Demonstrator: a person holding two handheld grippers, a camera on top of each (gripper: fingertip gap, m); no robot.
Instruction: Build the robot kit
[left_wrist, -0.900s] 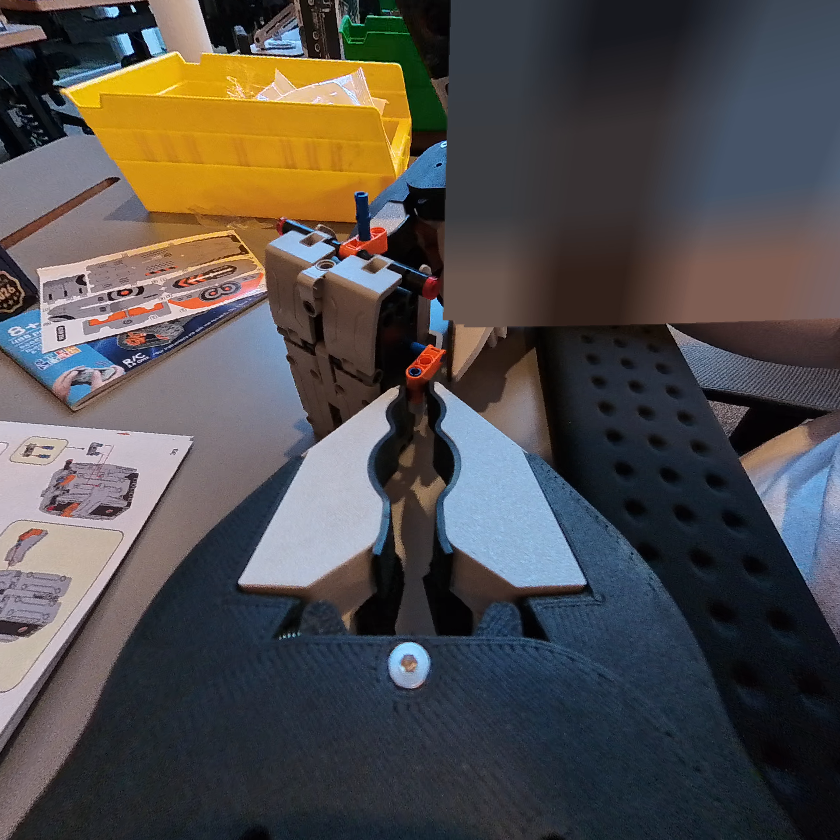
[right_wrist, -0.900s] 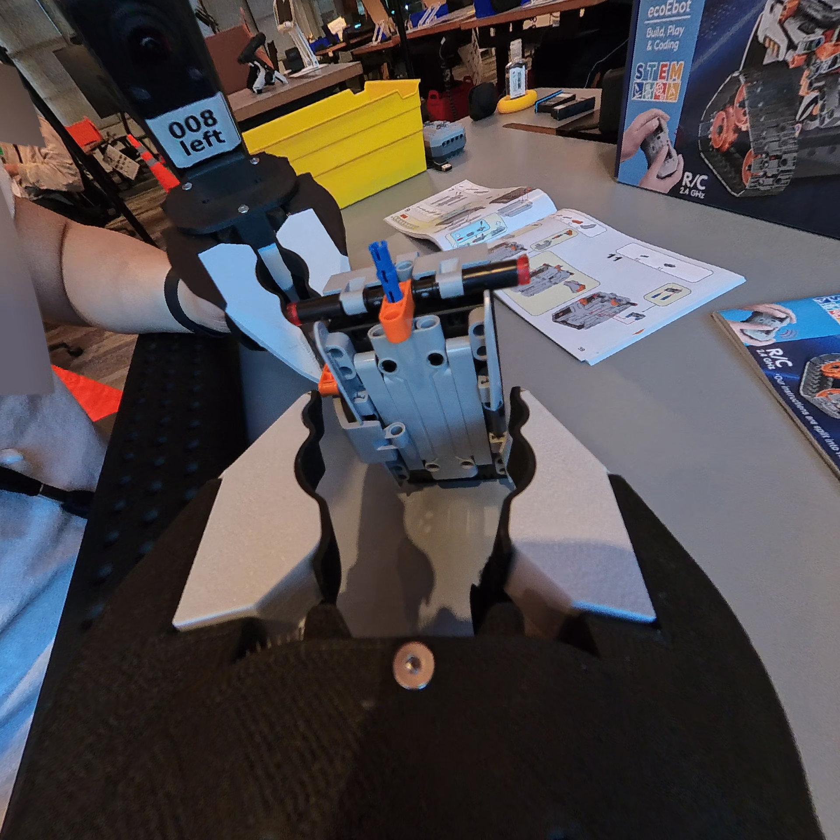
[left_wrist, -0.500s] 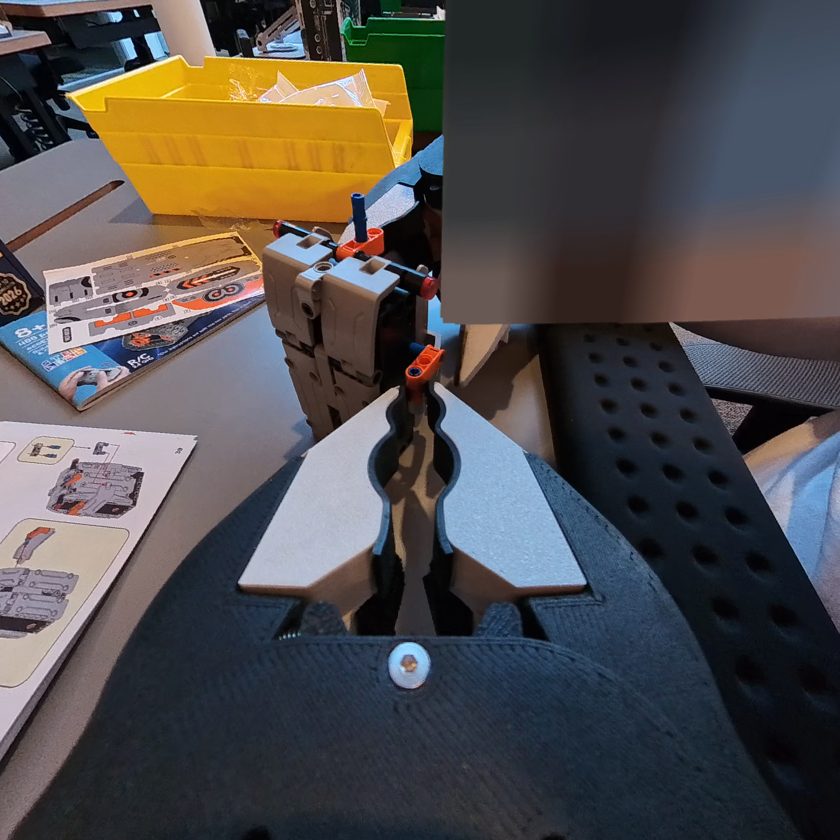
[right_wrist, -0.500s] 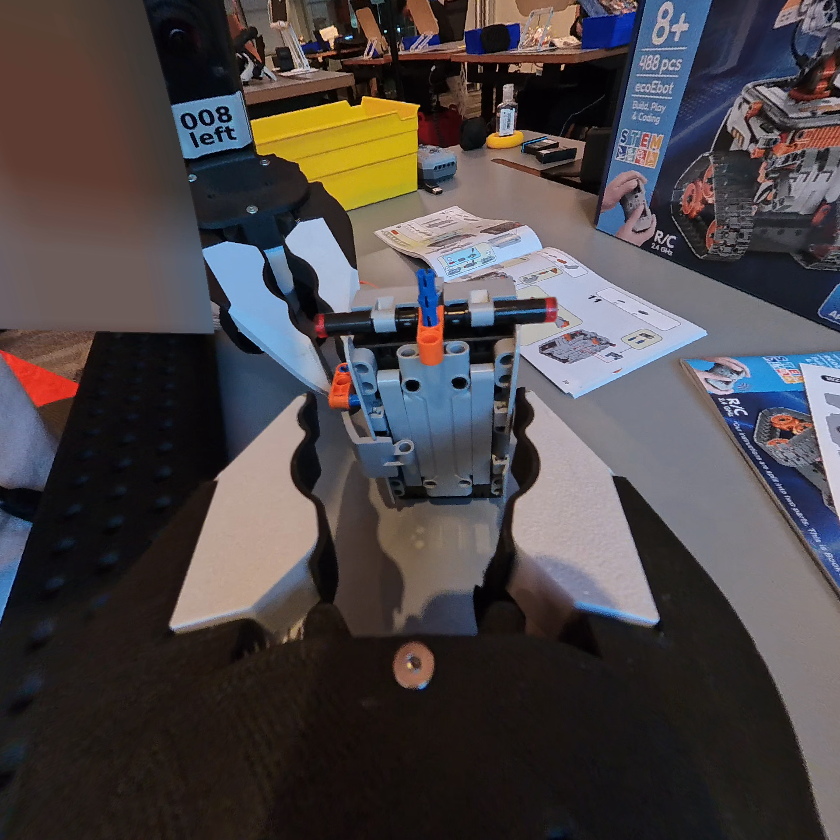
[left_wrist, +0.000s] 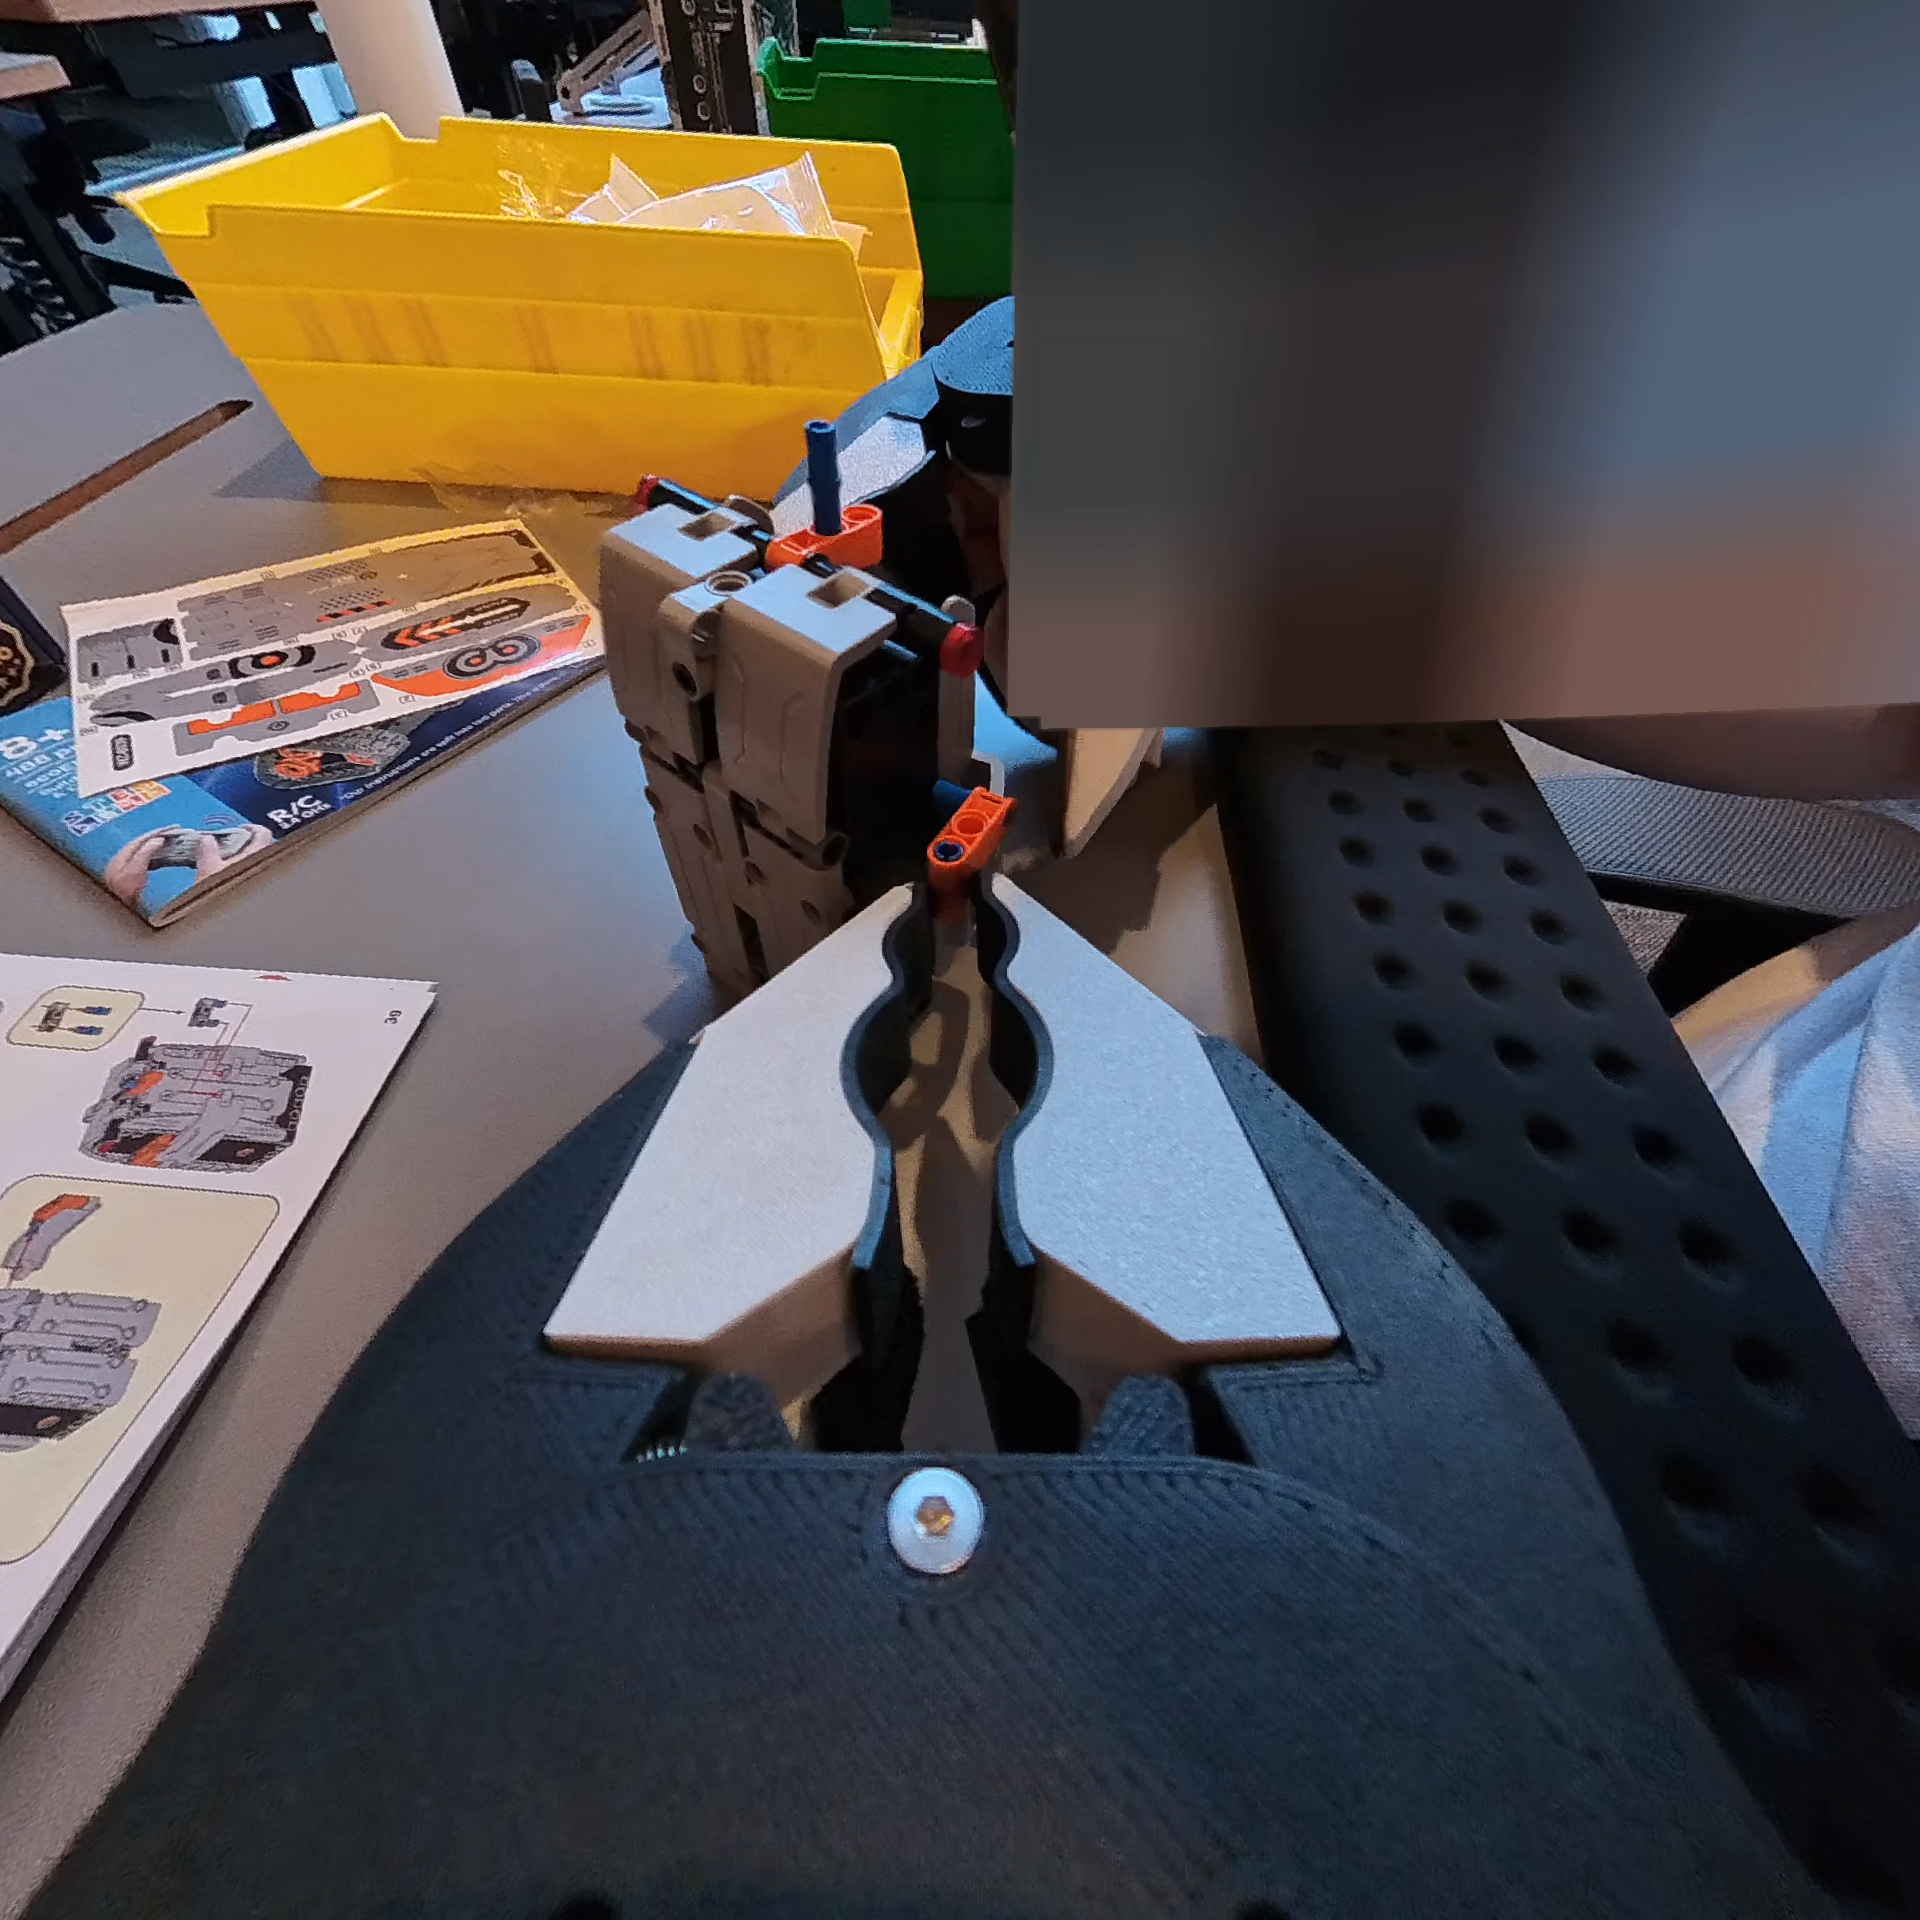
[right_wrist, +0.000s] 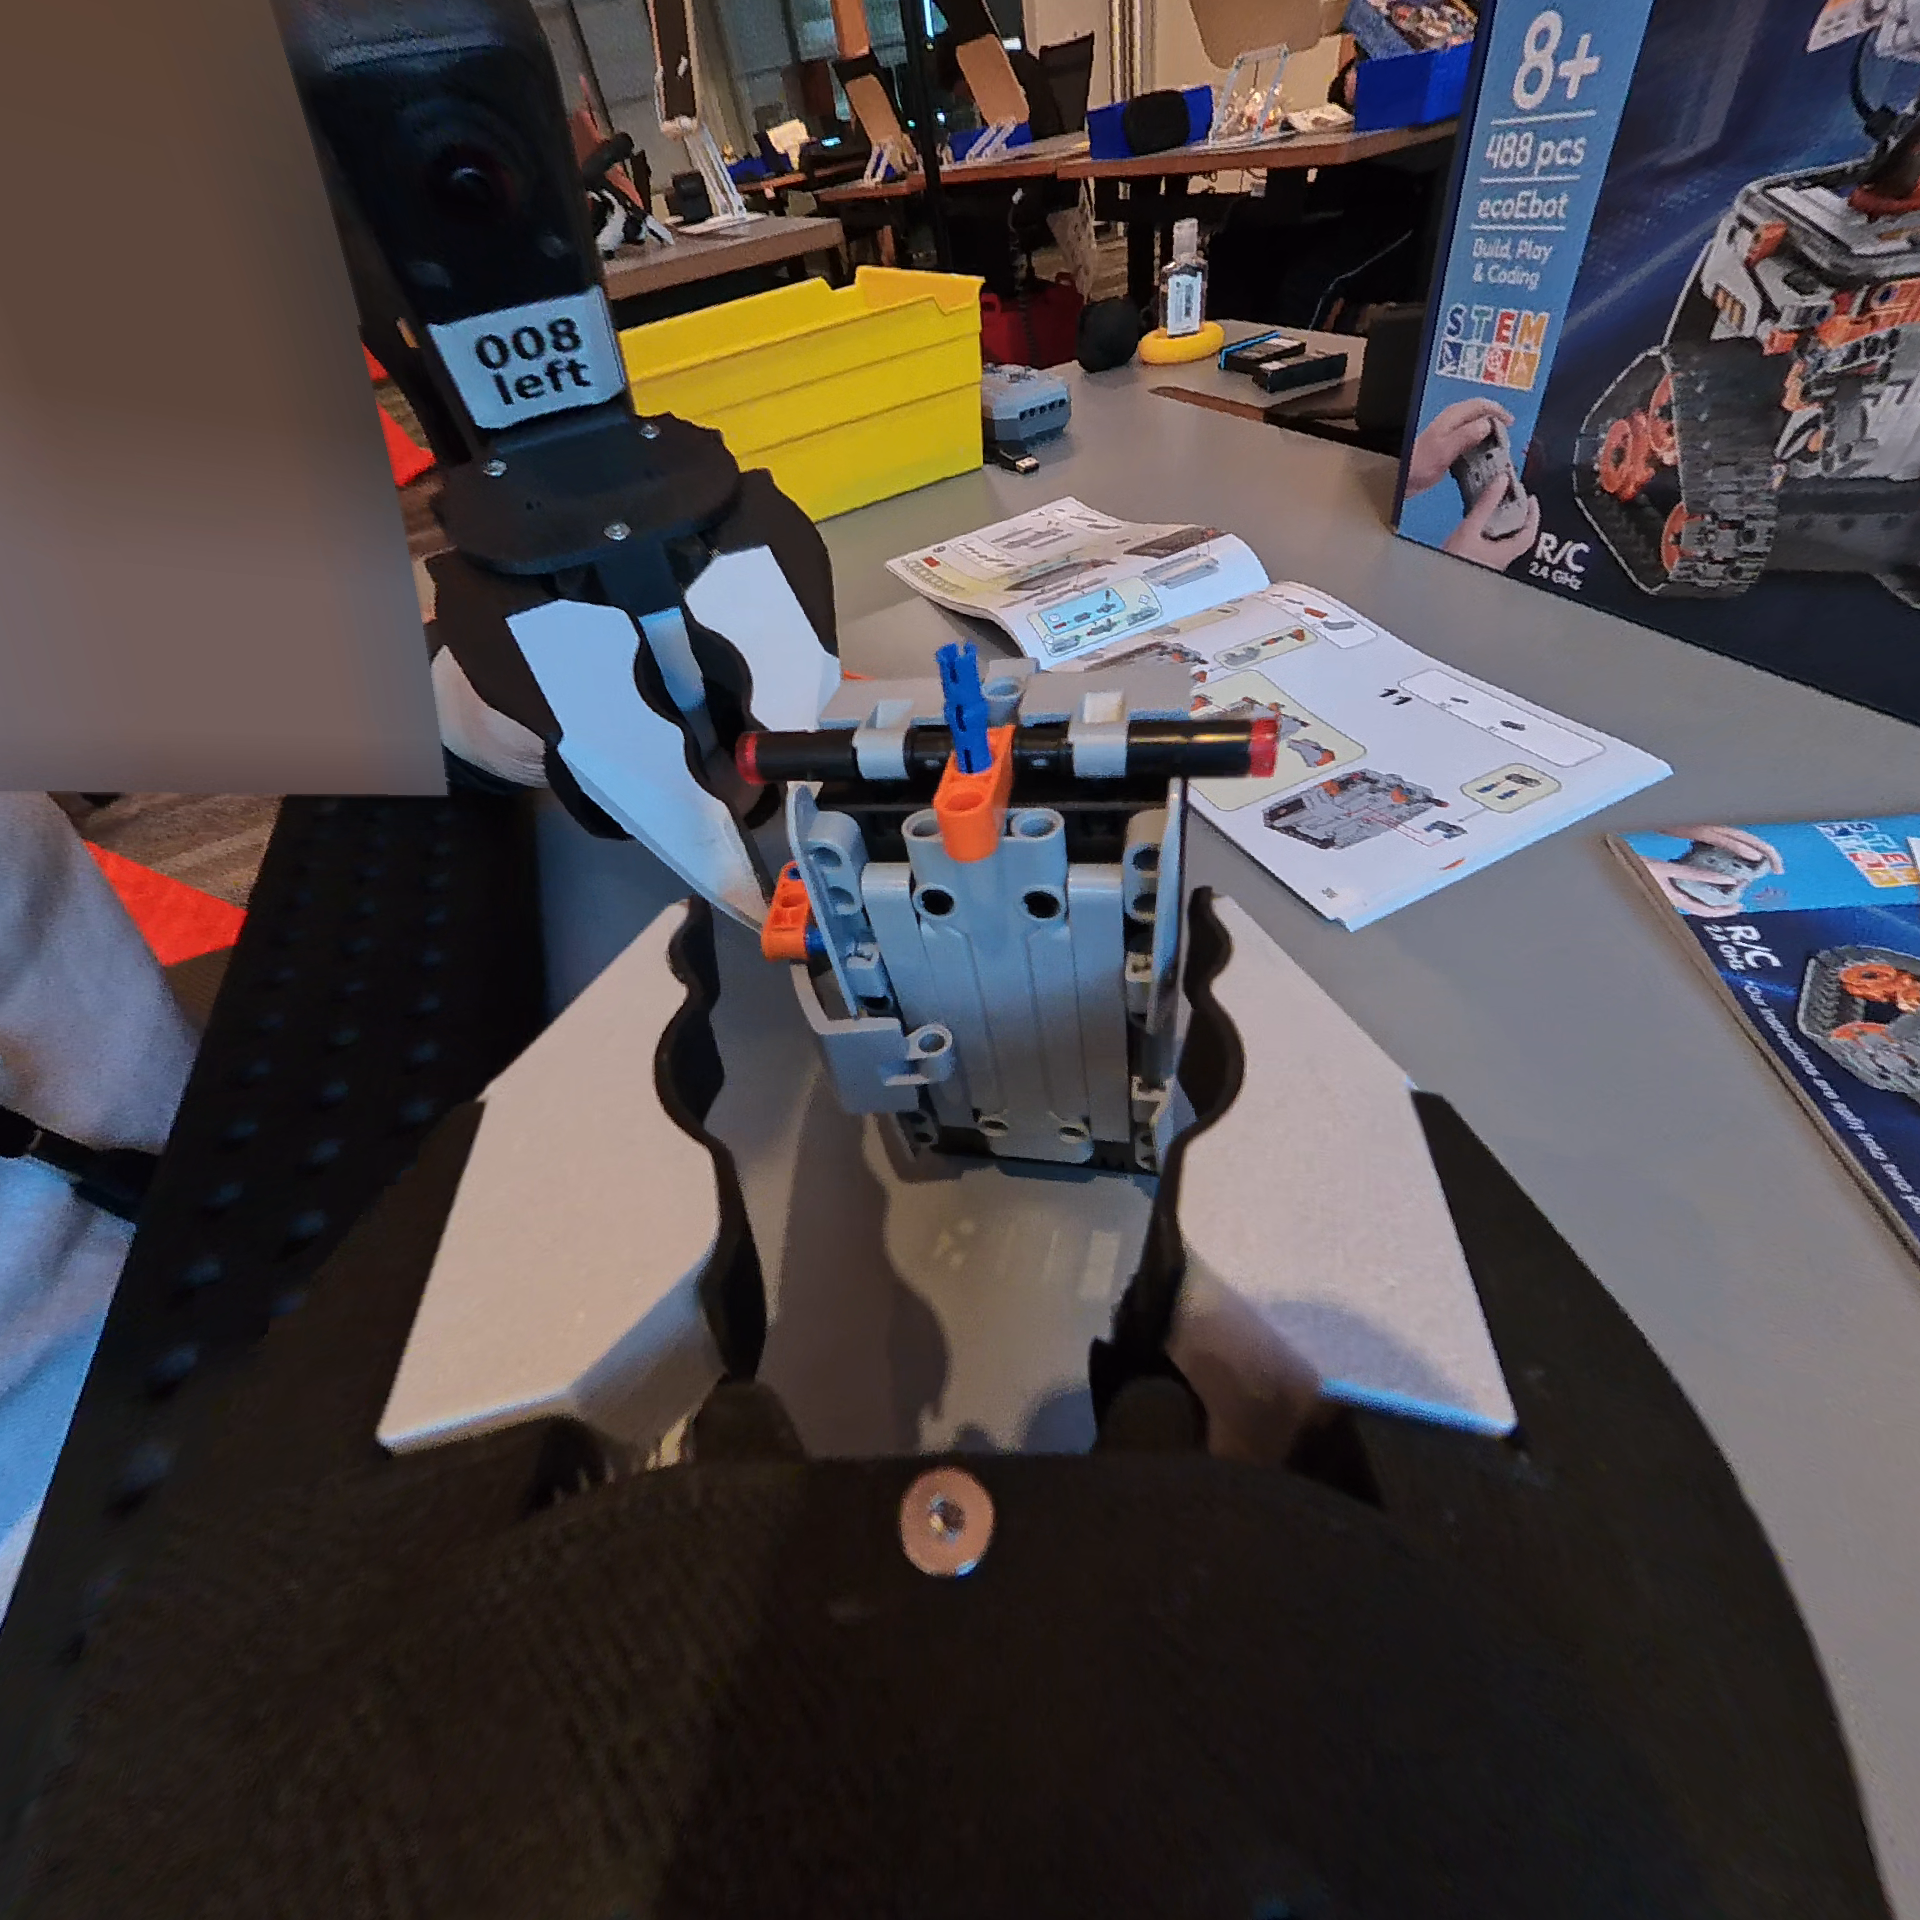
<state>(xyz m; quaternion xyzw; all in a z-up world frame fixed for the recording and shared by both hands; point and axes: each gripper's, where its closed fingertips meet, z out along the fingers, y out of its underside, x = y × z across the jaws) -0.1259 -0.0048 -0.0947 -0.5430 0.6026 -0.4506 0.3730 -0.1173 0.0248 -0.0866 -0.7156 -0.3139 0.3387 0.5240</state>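
Note:
A grey brick model (left_wrist: 769, 727) with a black axle, an orange connector and a blue pin on top stands upright on the grey table (left_wrist: 499, 883). My left gripper (left_wrist: 951, 909) is shut on a small orange connector (left_wrist: 966, 836) that sticks out of the model's side. The right wrist view shows it too (right_wrist: 784, 914), with the left gripper (right_wrist: 758, 883) coming in from the upper left. My right gripper (right_wrist: 945, 935) is open and straddles the model (right_wrist: 997, 987). Its right finger is against the model's side; a gap shows at the left finger.
A yellow bin (left_wrist: 540, 343) with plastic bags stands behind the model, a green bin (left_wrist: 894, 135) beyond it. A sticker sheet on a blue booklet (left_wrist: 312, 665) and an open instruction booklet (right_wrist: 1351, 748) lie on the table. A product box (right_wrist: 1683, 312) stands at the right. A black perforated chair part (left_wrist: 1507, 1039) runs along the table edge. My left and right fingertips are right by each other.
The right wrist view has rolled level, so the model now stands straight between the right fingers, with a wider gap at the left finger. The left gripper has kept its hold on the orange connector.

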